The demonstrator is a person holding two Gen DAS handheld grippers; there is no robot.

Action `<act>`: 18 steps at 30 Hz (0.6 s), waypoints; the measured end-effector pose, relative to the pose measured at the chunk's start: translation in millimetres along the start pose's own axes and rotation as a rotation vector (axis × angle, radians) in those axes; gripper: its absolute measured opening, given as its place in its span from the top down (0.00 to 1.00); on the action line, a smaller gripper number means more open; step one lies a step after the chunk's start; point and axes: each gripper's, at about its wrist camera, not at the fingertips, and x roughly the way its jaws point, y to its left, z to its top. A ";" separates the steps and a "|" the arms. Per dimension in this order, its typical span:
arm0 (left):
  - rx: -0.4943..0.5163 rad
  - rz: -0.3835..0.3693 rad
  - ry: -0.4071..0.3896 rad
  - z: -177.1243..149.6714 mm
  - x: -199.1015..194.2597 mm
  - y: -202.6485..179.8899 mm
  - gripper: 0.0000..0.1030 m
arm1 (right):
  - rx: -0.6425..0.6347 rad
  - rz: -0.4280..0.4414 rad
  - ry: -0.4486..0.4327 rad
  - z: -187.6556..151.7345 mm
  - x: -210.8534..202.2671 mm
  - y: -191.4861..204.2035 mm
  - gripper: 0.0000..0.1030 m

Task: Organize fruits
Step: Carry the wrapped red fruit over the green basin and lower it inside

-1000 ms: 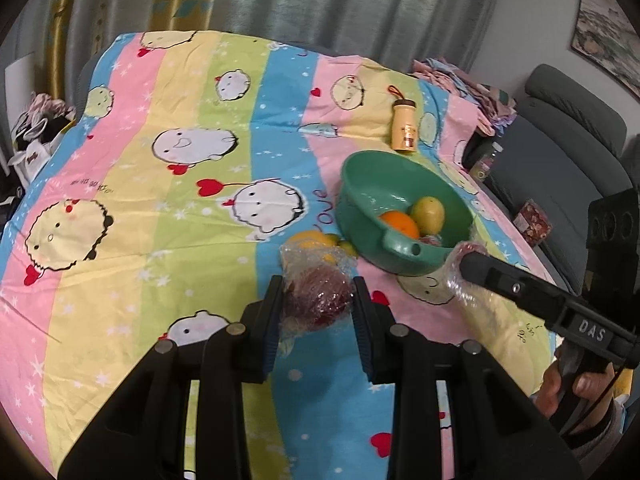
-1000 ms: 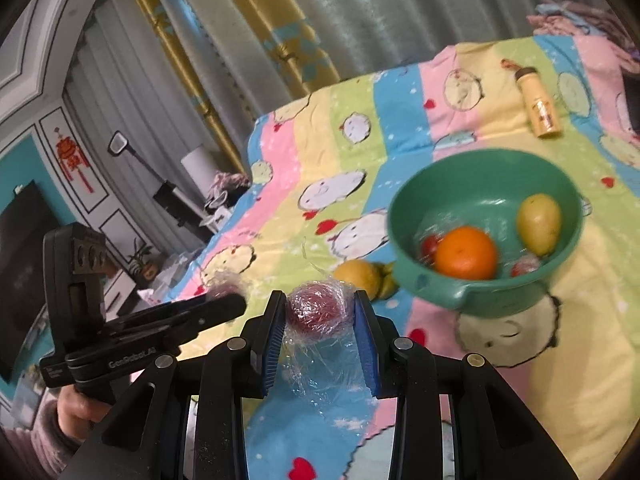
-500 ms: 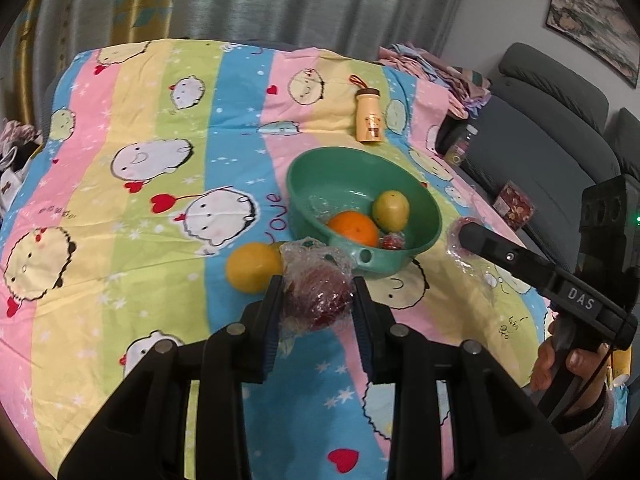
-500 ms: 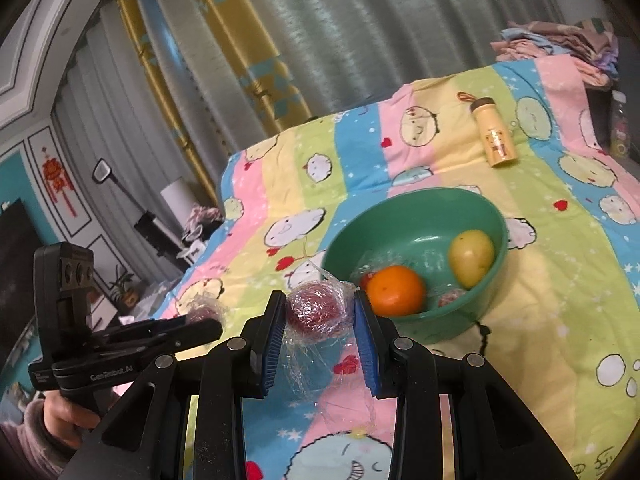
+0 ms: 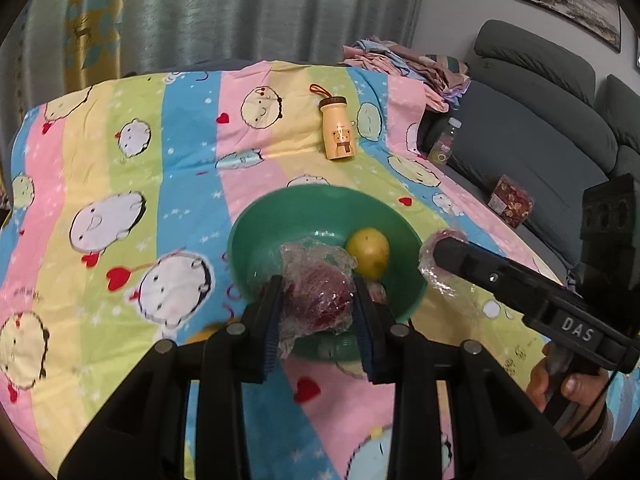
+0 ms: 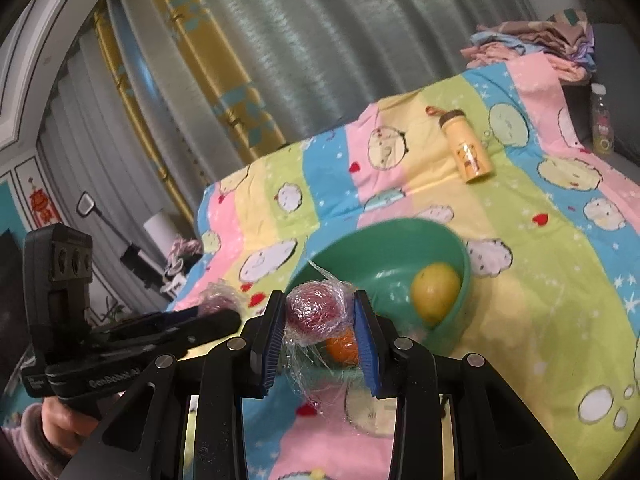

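Observation:
My left gripper (image 5: 318,304) is shut on a dark red fruit wrapped in clear film (image 5: 320,296) and holds it over the near rim of the green bowl (image 5: 256,240). My right gripper (image 6: 320,316) is shut on a second red wrapped fruit (image 6: 316,308), above the bowl's near edge (image 6: 384,228). A yellow-green fruit (image 5: 368,252) lies in the bowl, also seen in the right wrist view (image 6: 436,292), with an orange (image 6: 340,346) partly hidden behind my right fingers. Each gripper shows in the other's view: the right one (image 5: 444,252), the left one (image 6: 224,308).
A small yellow bottle (image 5: 338,128) lies on the striped cartoon cloth (image 5: 120,200) behind the bowl. A yellow fruit (image 5: 200,334) peeks out on the cloth left of my left fingers. A grey sofa (image 5: 540,120) with a clear bottle (image 5: 444,140) stands at the right.
Both grippers have carried their wrapped red fruits forward to the bowl; it now sits directly under them. The orange is mostly hidden behind the fingers.

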 end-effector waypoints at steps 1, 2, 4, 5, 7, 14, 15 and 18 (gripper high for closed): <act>0.003 0.001 0.002 2.6 3.4 -0.5 0.69 | -0.002 -0.005 -0.007 3.5 1.7 -1.4 0.65; 0.006 0.003 0.004 5.8 7.5 -1.1 0.69 | -0.001 -0.011 -0.013 7.1 4.0 -2.8 0.65; 0.016 0.009 0.007 11.1 15.0 -2.1 0.69 | 0.006 -0.013 -0.022 12.7 8.1 -6.5 0.65; 0.022 0.012 0.008 12.8 18.0 -2.6 0.69 | 0.011 -0.014 -0.028 15.8 10.6 -8.4 0.65; 0.041 0.023 0.008 15.6 24.4 -4.0 0.68 | 0.014 -0.018 -0.036 20.6 15.3 -11.3 0.65; 0.094 0.051 0.014 23.7 43.5 -7.9 0.68 | -0.016 -0.043 -0.035 36.3 34.3 -11.4 0.65; 0.100 0.055 0.015 24.7 46.2 -8.6 0.68 | -0.019 -0.046 -0.031 37.8 37.3 -11.9 0.65; 0.116 0.061 0.027 27.4 55.7 -9.2 0.68 | -0.029 -0.057 -0.013 39.1 45.4 -14.0 0.65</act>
